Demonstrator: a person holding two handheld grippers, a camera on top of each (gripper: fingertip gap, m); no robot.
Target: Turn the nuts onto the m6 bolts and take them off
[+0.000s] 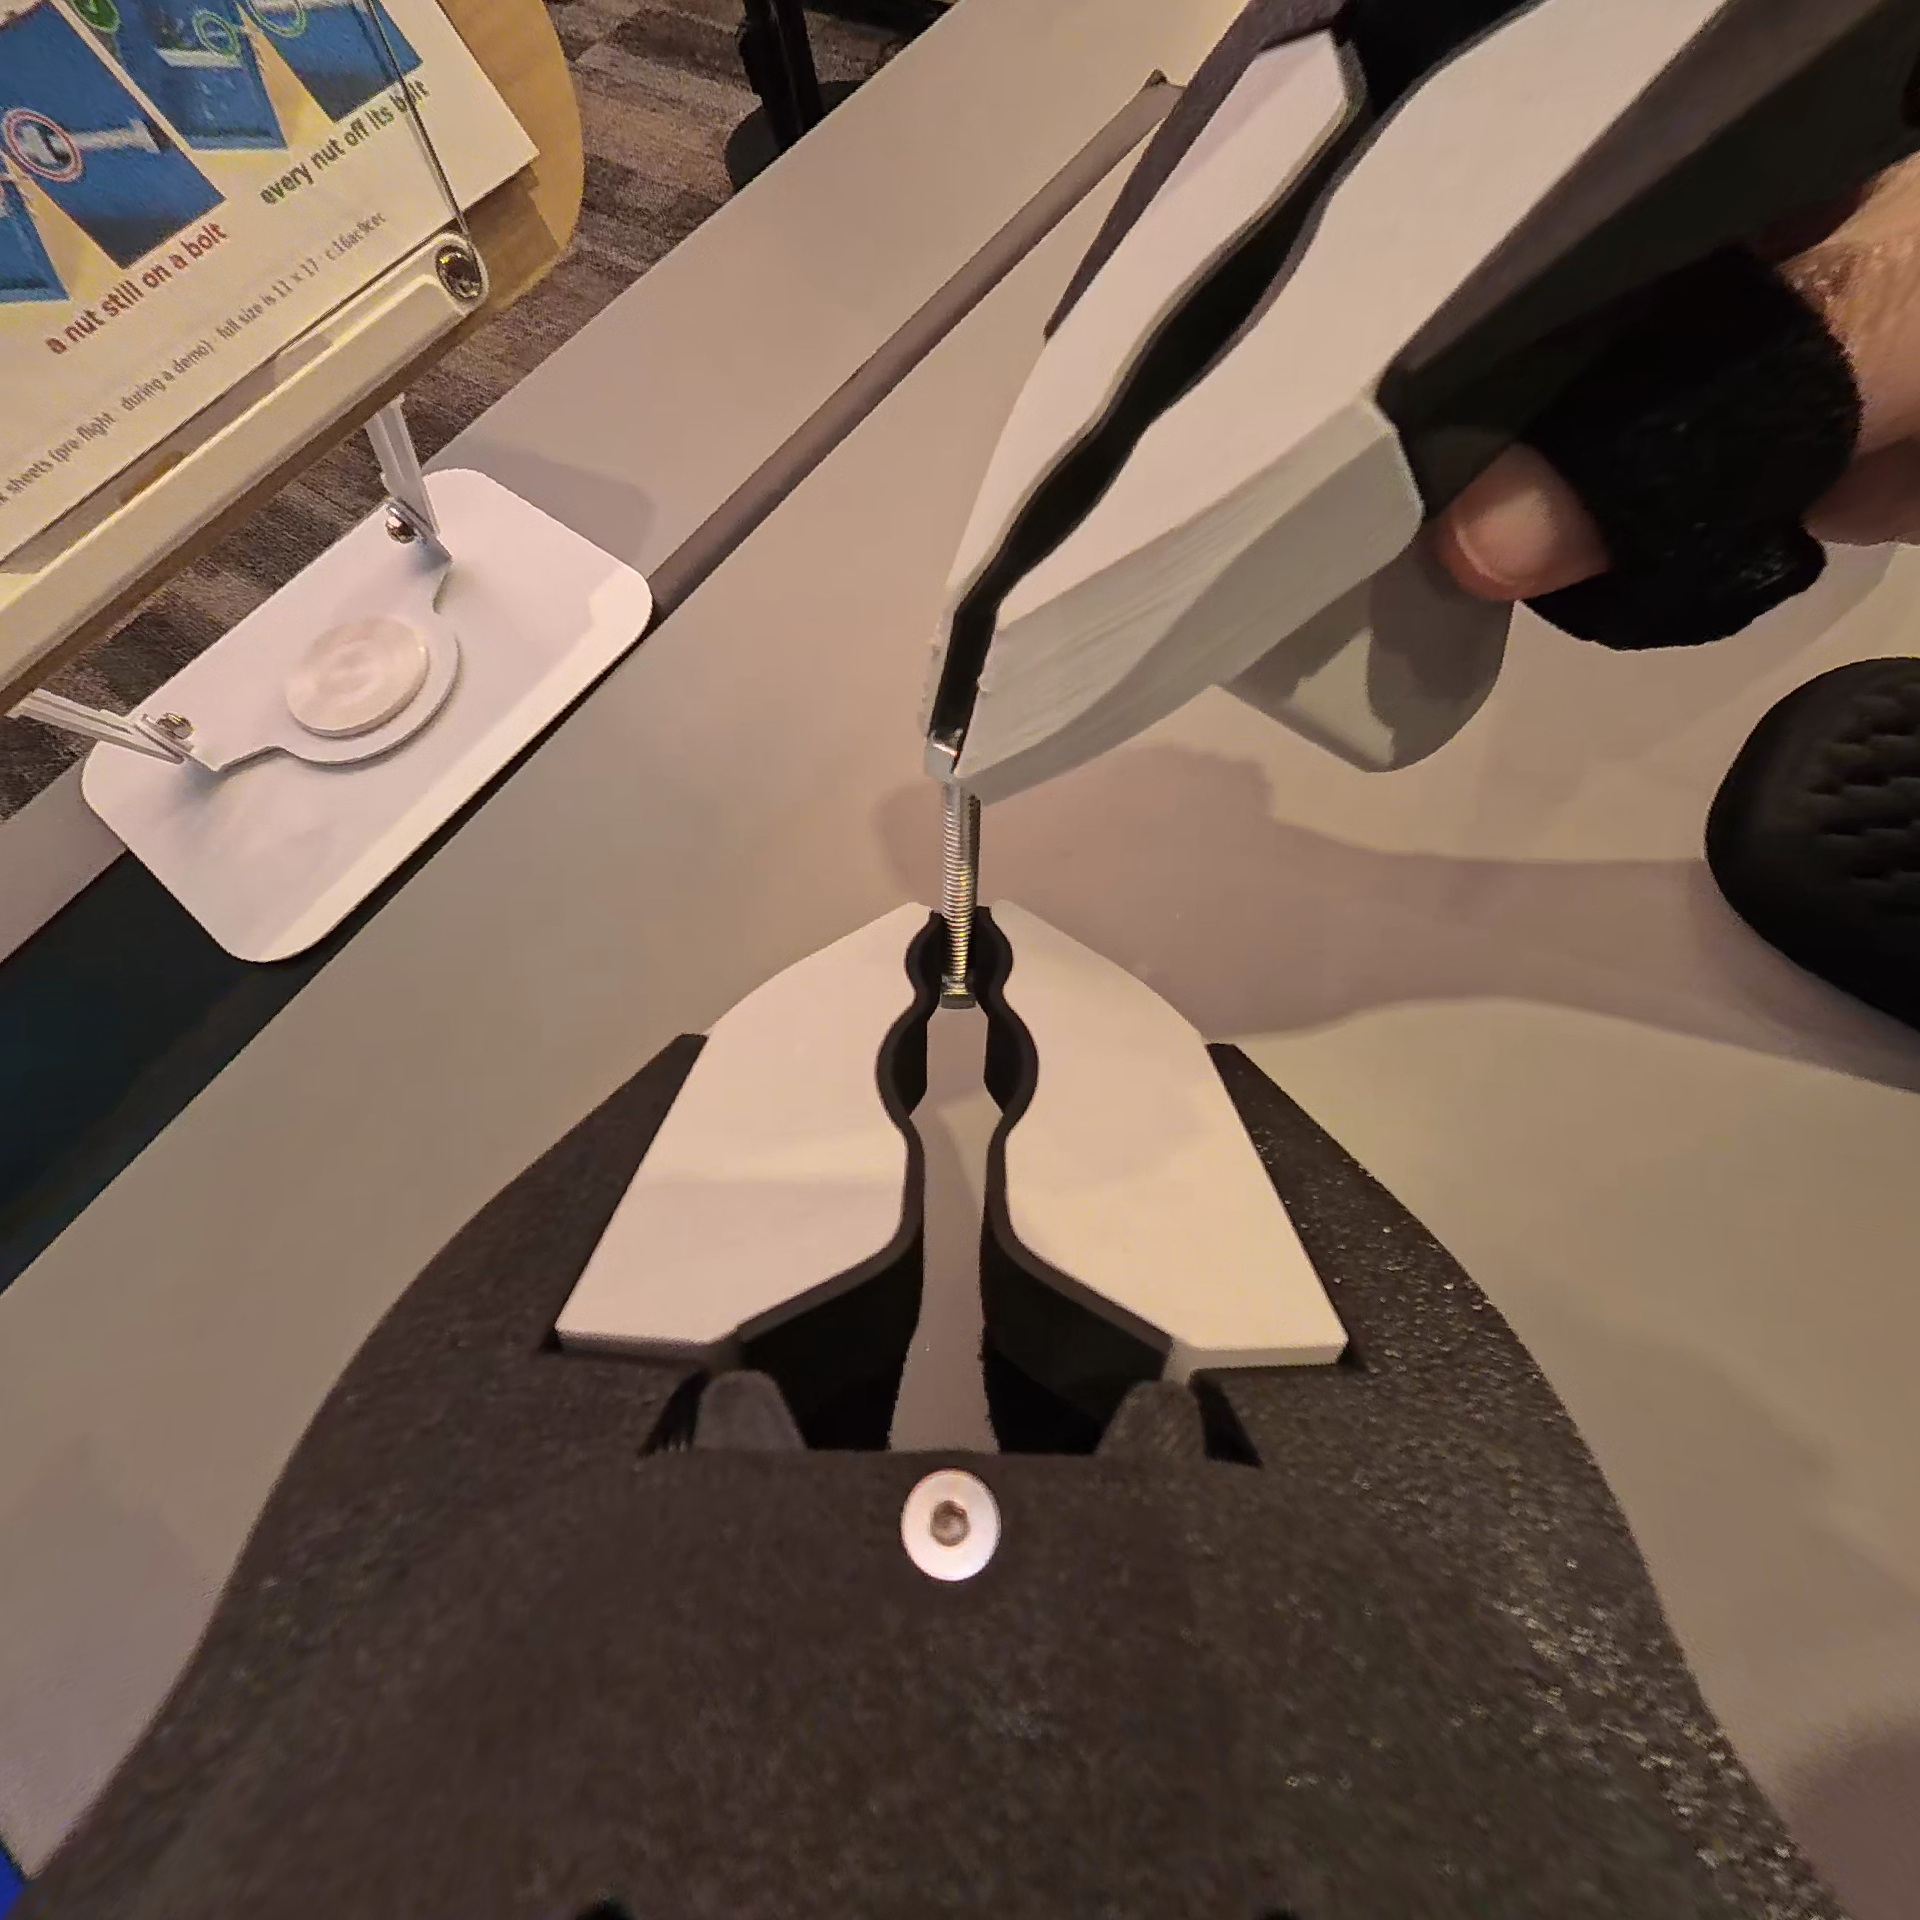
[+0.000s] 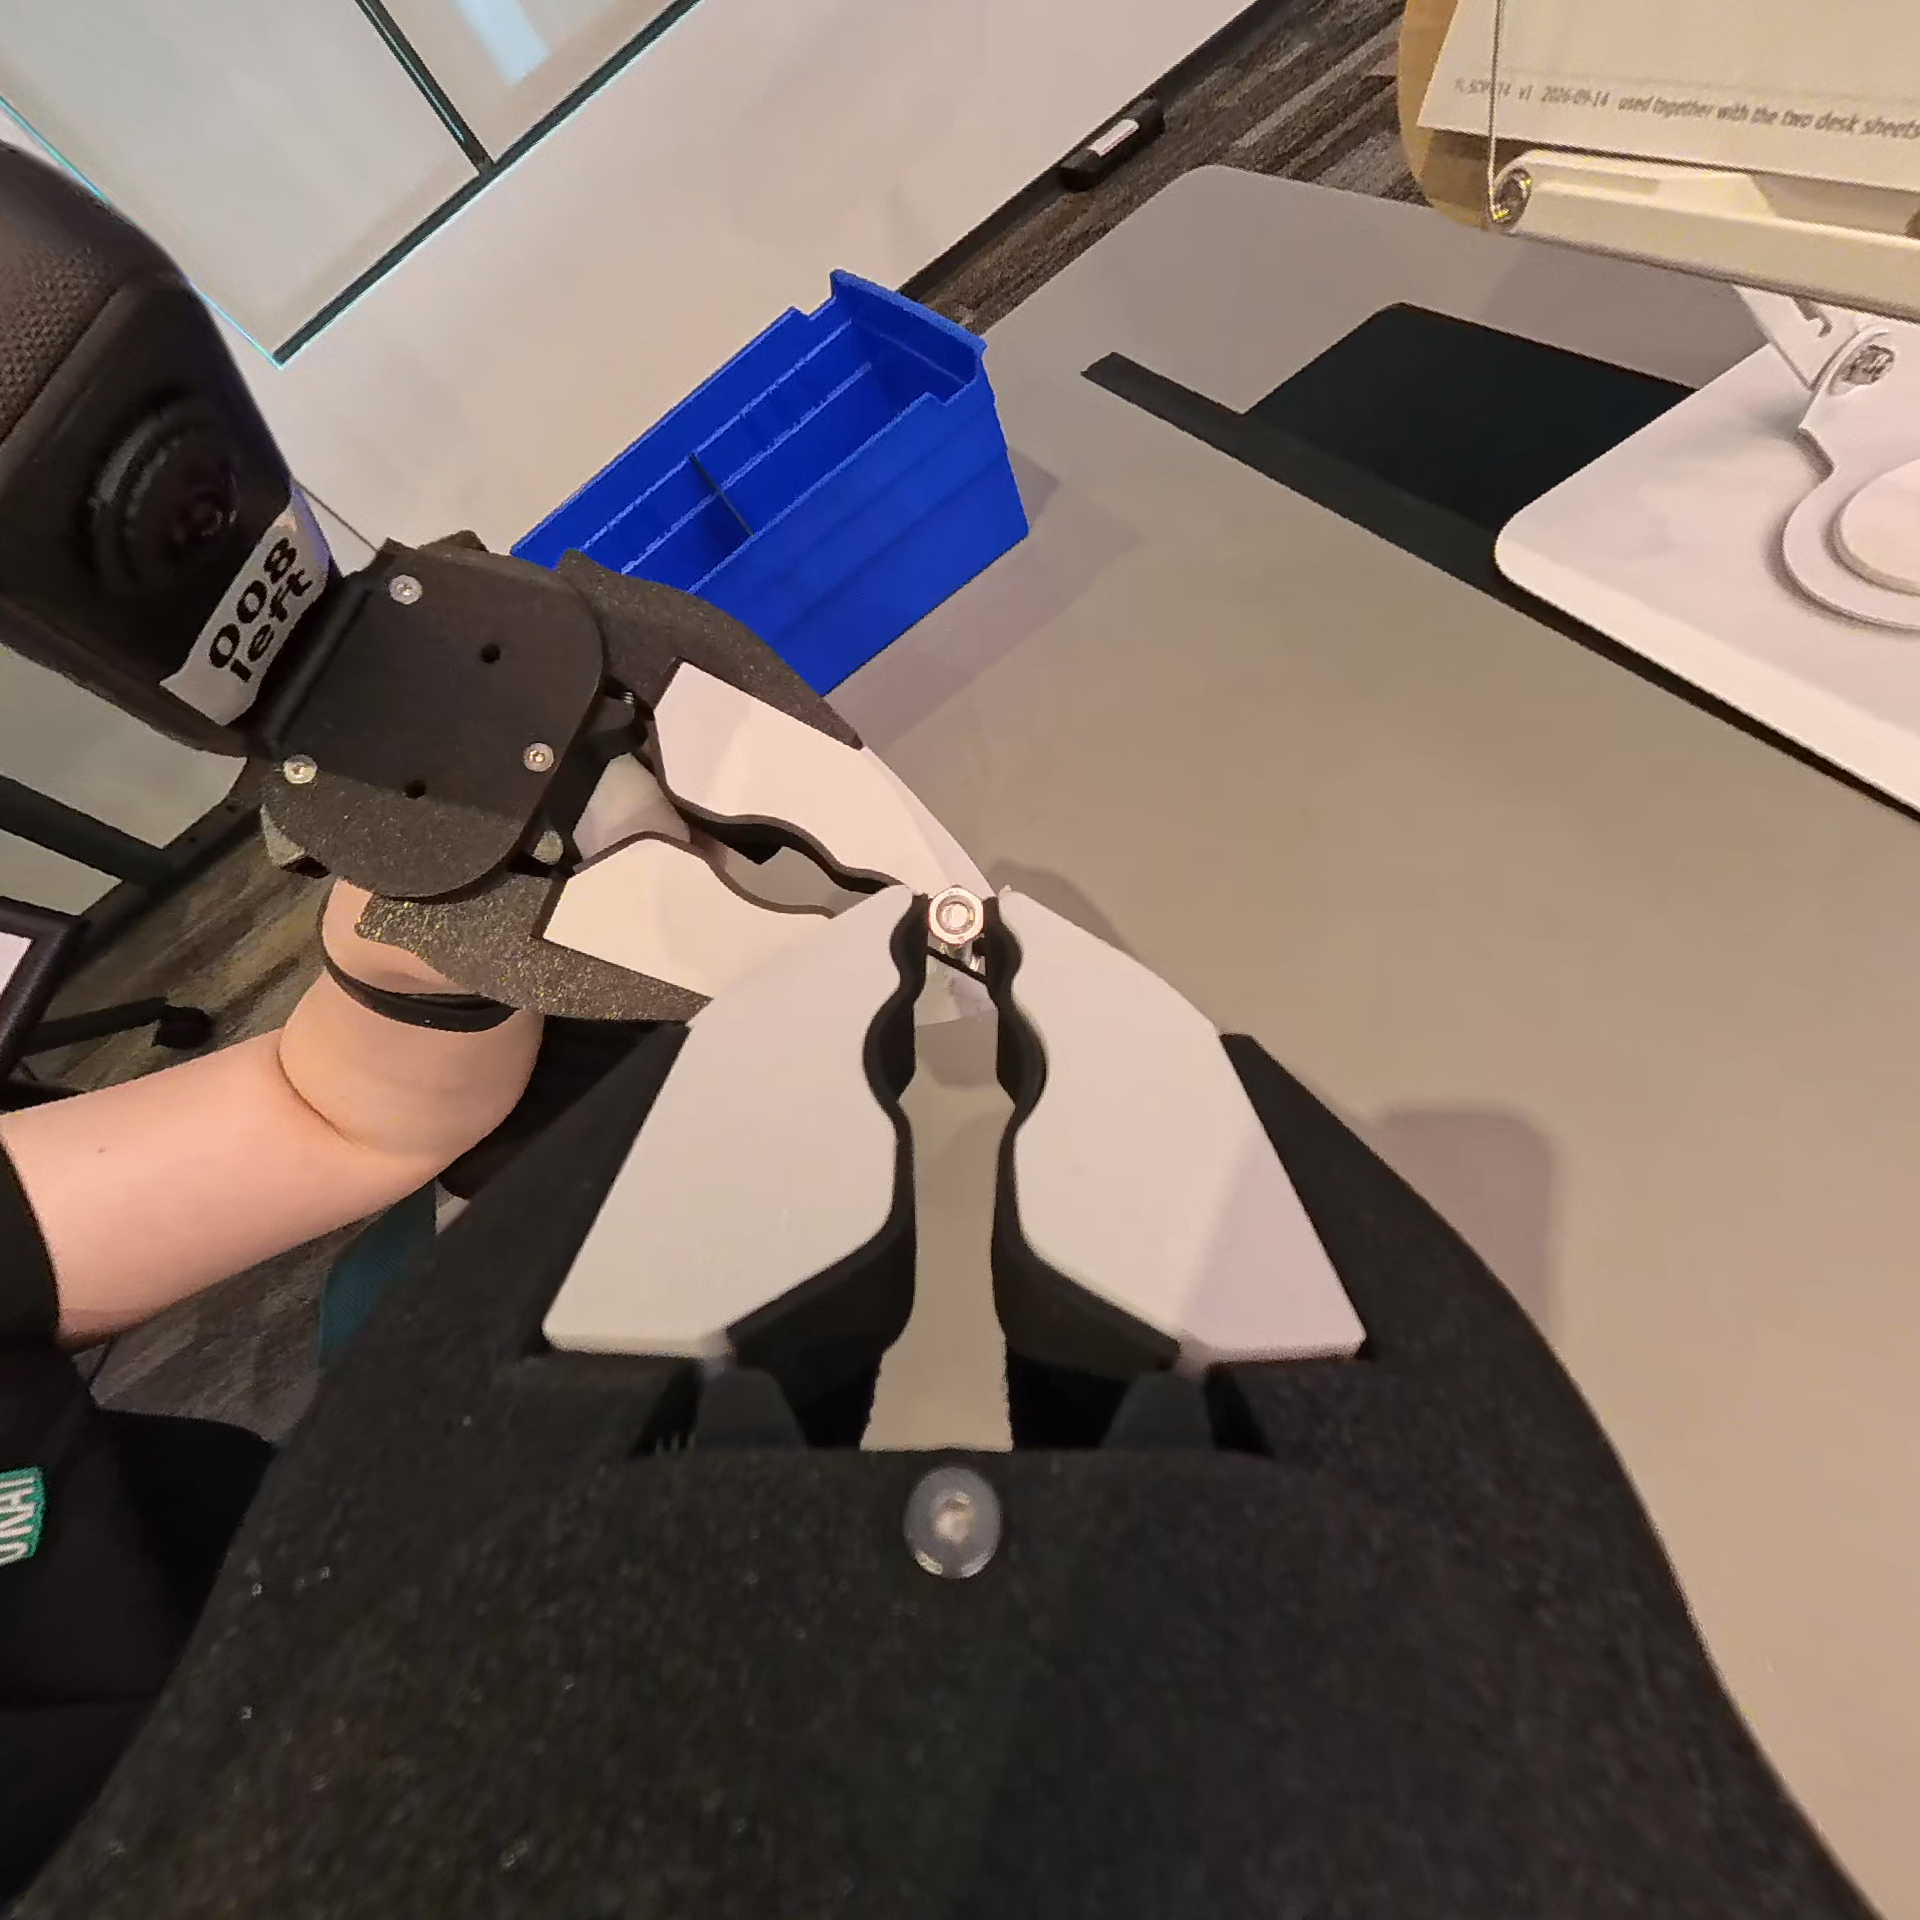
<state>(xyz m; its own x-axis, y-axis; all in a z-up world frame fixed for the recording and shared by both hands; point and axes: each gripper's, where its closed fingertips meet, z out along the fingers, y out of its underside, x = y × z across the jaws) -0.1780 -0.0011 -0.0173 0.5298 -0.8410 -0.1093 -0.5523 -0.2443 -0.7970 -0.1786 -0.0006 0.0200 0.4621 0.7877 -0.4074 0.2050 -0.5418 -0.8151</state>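
Note:
In the left wrist view my left gripper point(image 1: 958, 920) is shut on the head end of a silver M6 bolt point(image 1: 956, 873), whose threaded shaft sticks out past the fingertips. My right gripper point(image 1: 951, 732) comes in from the upper right and is shut on a silver nut point(image 1: 945, 756) at the shaft's far end. In the right wrist view my right gripper point(image 2: 956, 906) pinches the nut point(image 2: 956, 916), seen end-on, and the left gripper point(image 2: 883, 888) reaches in from the left. Both are held above the grey table point(image 1: 1351, 1143). The bolt head is hidden between the left fingers.
A blue divided bin point(image 2: 810, 499) stands at the table's far edge. A white-based stand point(image 1: 364, 707) holds a printed sheet at the left; it also shows in the right wrist view point(image 2: 1714, 540). A black chair armrest point(image 1: 1829, 831) is at the right. The tips of both grippers are at nearly the same place.

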